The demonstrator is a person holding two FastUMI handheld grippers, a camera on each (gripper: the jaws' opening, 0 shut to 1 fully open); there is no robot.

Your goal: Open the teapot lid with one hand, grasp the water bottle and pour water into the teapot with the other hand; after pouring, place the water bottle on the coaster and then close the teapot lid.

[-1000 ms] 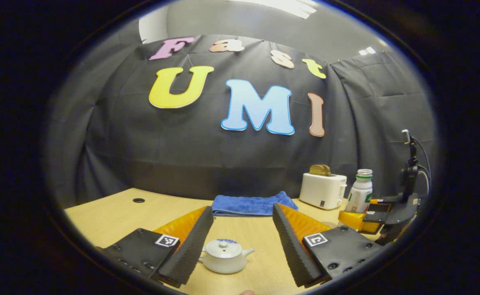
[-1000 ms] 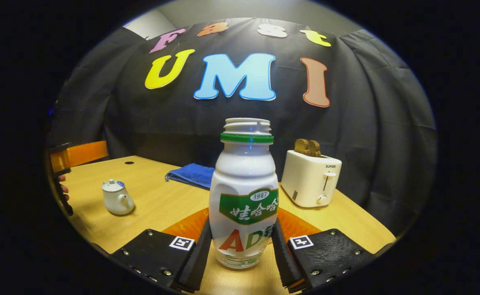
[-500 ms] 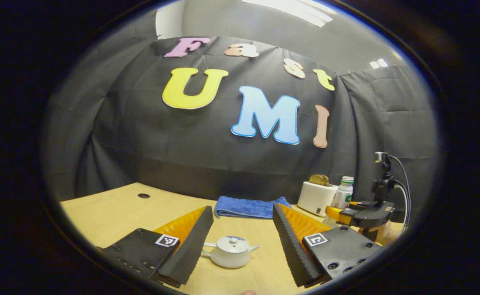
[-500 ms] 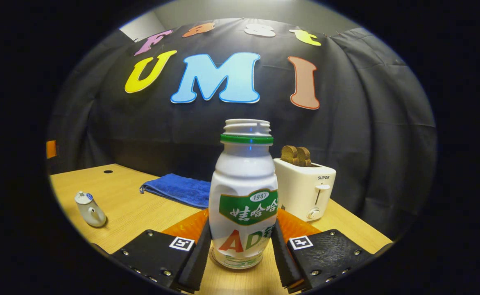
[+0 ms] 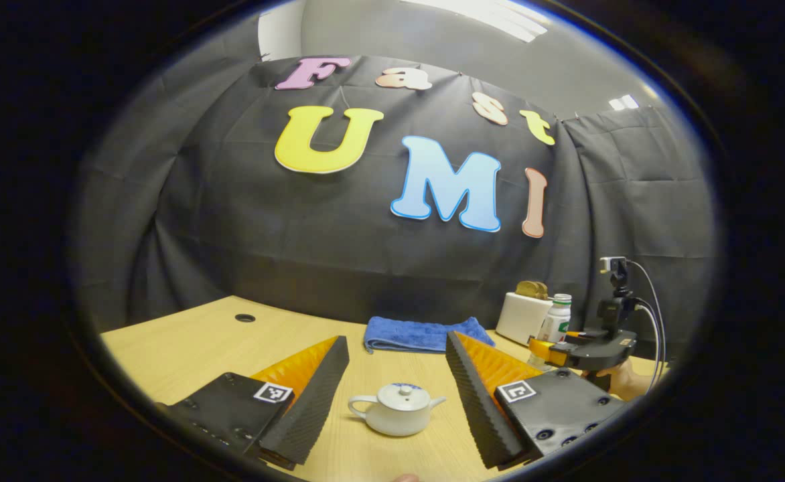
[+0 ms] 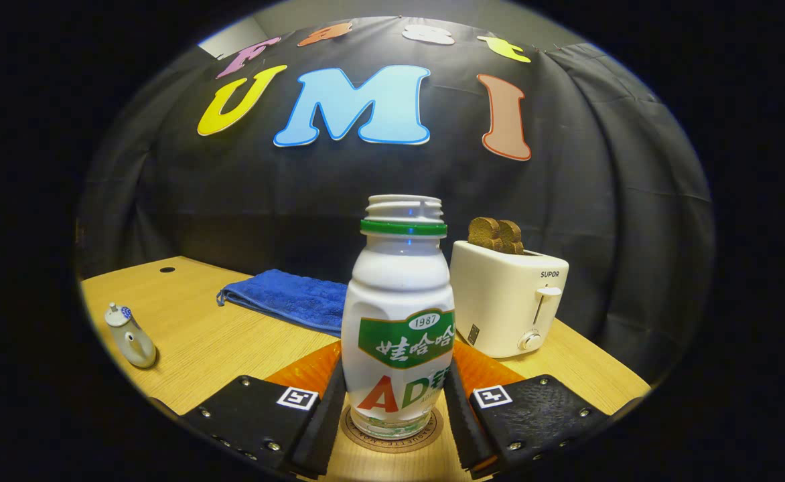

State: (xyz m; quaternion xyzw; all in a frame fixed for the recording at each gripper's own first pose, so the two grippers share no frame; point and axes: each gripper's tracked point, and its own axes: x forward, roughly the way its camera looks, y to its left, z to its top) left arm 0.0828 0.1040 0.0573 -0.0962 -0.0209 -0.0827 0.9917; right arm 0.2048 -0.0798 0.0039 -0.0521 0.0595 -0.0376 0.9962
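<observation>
Wooden table (image 6: 232, 341) holds everything. The right gripper (image 6: 396, 408) squeezes the water bottle (image 6: 398, 321) over the coaster (image 6: 392, 438). The left gripper (image 5: 398, 395) is wide open near the lidded teapot (image 5: 398, 410). Next, I think: let the bottle go gently.

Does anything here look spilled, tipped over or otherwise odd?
Nothing stands out. The bottle stands upright over the coaster, capless, between the right gripper's fingers. The teapot sits upright with its lid on; no spill shows on the table.
</observation>
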